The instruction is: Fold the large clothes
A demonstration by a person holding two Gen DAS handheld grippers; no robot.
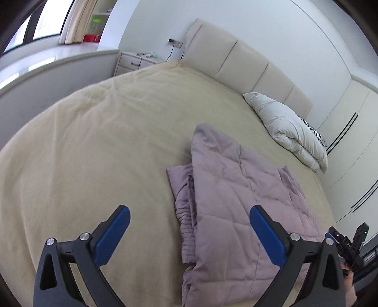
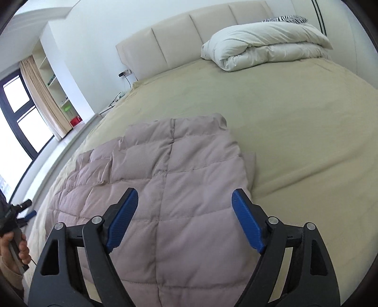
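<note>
A mauve quilted padded garment [image 1: 236, 200] lies partly folded on the beige bed [image 1: 94, 141]. It also shows in the right wrist view [image 2: 170, 193], lying flat with a sleeve edge sticking out at its right side. My left gripper [image 1: 189, 215] is open and empty, held above the garment's left edge with its elastic cuff. My right gripper [image 2: 184, 198] is open and empty, held just above the garment's near part. The right gripper also shows at the lower right of the left wrist view [image 1: 347, 245].
A folded white duvet [image 2: 264, 44] and a zebra-print pillow [image 2: 285, 19] lie by the padded headboard [image 2: 179, 40]. A bedside table [image 1: 134, 62] stands at the bed's far corner. A window [image 2: 19, 113] and curtain are at the left.
</note>
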